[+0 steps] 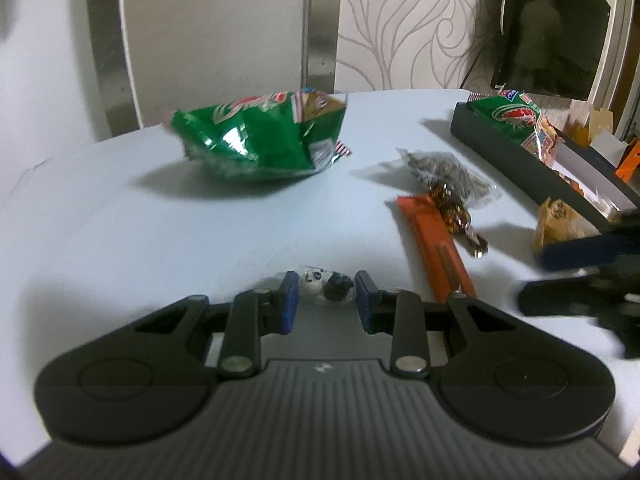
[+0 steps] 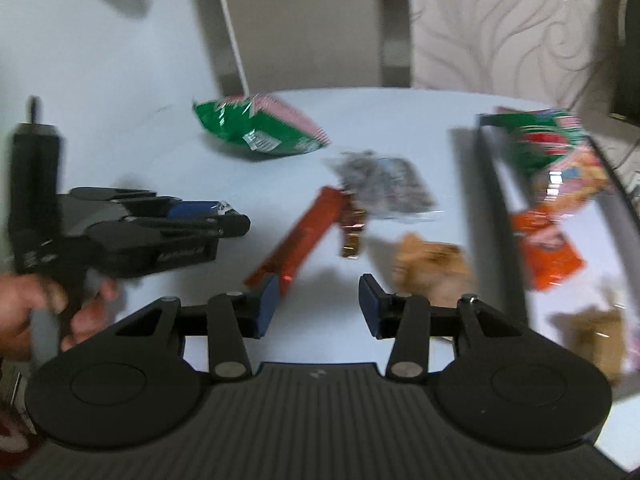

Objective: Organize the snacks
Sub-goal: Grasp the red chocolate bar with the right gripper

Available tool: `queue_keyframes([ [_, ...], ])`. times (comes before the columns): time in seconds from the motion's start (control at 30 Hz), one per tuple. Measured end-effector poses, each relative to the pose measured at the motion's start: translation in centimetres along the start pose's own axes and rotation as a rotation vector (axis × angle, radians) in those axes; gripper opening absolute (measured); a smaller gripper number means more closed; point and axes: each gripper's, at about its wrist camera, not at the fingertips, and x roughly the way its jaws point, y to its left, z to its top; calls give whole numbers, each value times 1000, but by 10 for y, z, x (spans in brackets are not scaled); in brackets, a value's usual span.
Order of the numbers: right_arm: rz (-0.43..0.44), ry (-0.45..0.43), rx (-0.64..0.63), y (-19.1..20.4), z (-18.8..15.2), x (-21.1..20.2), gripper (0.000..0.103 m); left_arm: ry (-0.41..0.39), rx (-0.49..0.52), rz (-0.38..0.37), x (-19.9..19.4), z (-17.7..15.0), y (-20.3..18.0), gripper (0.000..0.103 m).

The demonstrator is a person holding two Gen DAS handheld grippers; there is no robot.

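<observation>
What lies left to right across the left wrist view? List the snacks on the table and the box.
Green chip bag → small panda candy between the left gripper fingers → orange bar → tan wrapped snack → black box.

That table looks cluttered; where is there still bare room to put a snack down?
The white table is bare left of and in front of the loose green chip bag, and between that bag and the orange bar. It gets crowded on the right, where the orange bar, a clear nut packet and a tan wrapped snack cluster beside the dark tray.
</observation>
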Motion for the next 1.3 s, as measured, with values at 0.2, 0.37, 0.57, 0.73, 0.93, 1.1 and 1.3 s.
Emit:
queue_keyframes([
  [0.2, -11, 12, -23, 27, 13, 39, 50, 2, 33, -3, -13, -11, 5, 34],
  [0.37, -77, 28, -20, 33, 20, 59, 49, 0, 46, -10, -17, -14, 11, 34],
  [0.57, -88, 17, -78, 35, 14, 59, 28, -6, 45, -18, -17, -15, 14, 34],
  [0.73, -74, 13, -73, 38, 7, 46, 27, -11, 43, -16, -15, -15, 12, 34],
  [0.93, -64, -4, -7, 31, -4, 24, 26, -11, 38, -7, -12, -13, 5, 34],
  [1.1, -62, -12, 17, 26, -13, 6, 26, -12, 45, 1, -9, -11, -2, 34],
  [1.3, -87, 50, 20, 25, -31, 14, 27, -10, 53, 3, -12, -13, -7, 34],
])
